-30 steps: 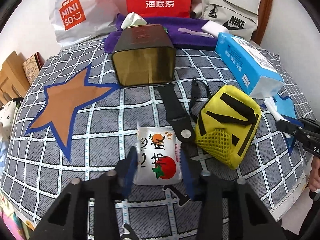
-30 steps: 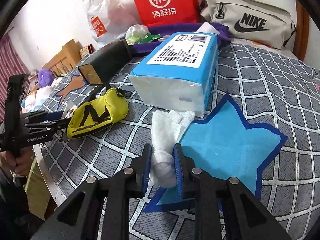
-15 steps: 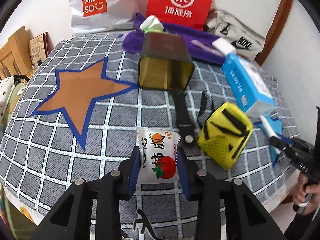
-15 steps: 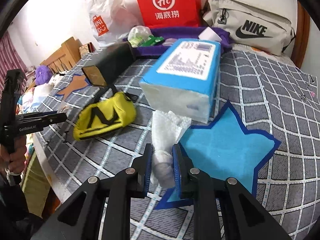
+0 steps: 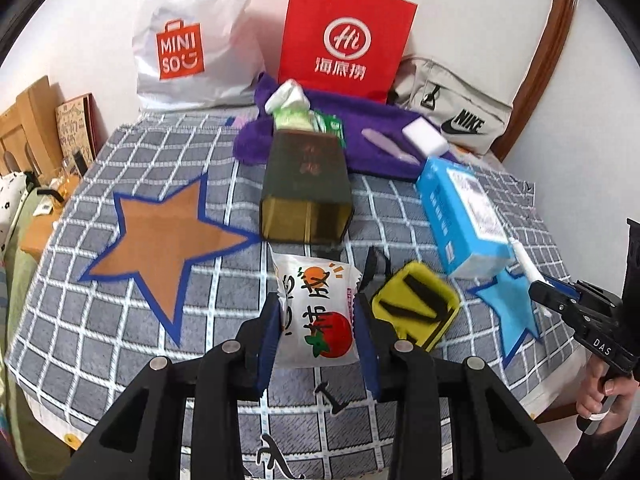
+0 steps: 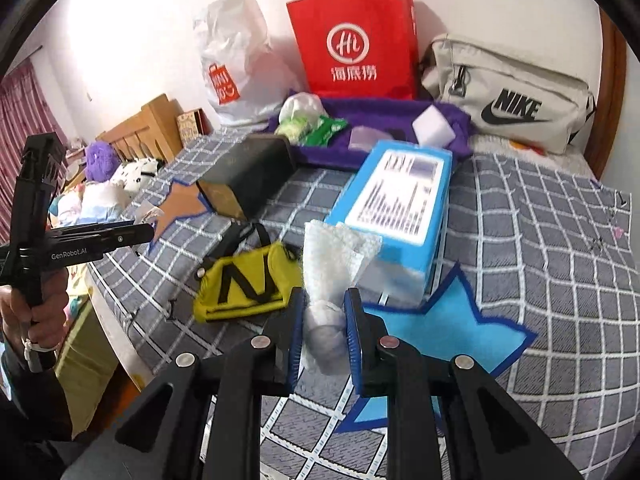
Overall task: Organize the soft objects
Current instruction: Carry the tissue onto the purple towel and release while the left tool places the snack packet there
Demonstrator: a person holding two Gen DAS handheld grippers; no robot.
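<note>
Left gripper (image 5: 316, 322): jaws clenched on the snack packet, blue pads pressed to both of its long sides.
Snack packet (image 5: 316, 312): white, printed with a tomato and an orange; held clear of the bed, above the near edge, in front of the dark box.
Right gripper (image 6: 325, 330): jaws clenched on the bunched lower end of the white tissue.
White tissue (image 6: 332, 264): upper part fanned out loose above the pads, in front of the open end of the blue pack; in the left wrist view seen edge-on at the far right.
Blue tissue pack (image 6: 400, 200): lying on the bed toward the right edge, label face up, just behind the blue star.
Blue star patch (image 6: 436, 332): flat on the bedspread by the near right corner, below the right gripper.
Yellow pouch (image 5: 416, 304): black stripes, black strap; on the bed near the front edge, between the two grippers.
Dark box (image 5: 306, 188): on its side mid-bed, open end facing the near edge.
Orange star patch (image 5: 164, 240): flat on the left half of the bed.
Bed (image 5: 100, 320): grey bedspread with white grid.
Purple cloth (image 5: 360, 120): along the far edge, carrying a white block and small green packets.
Far edge, against the wall: white Miniso bag (image 5: 188, 40), red paper bag (image 5: 344, 36), beige Nike bag (image 6: 512, 92).
</note>
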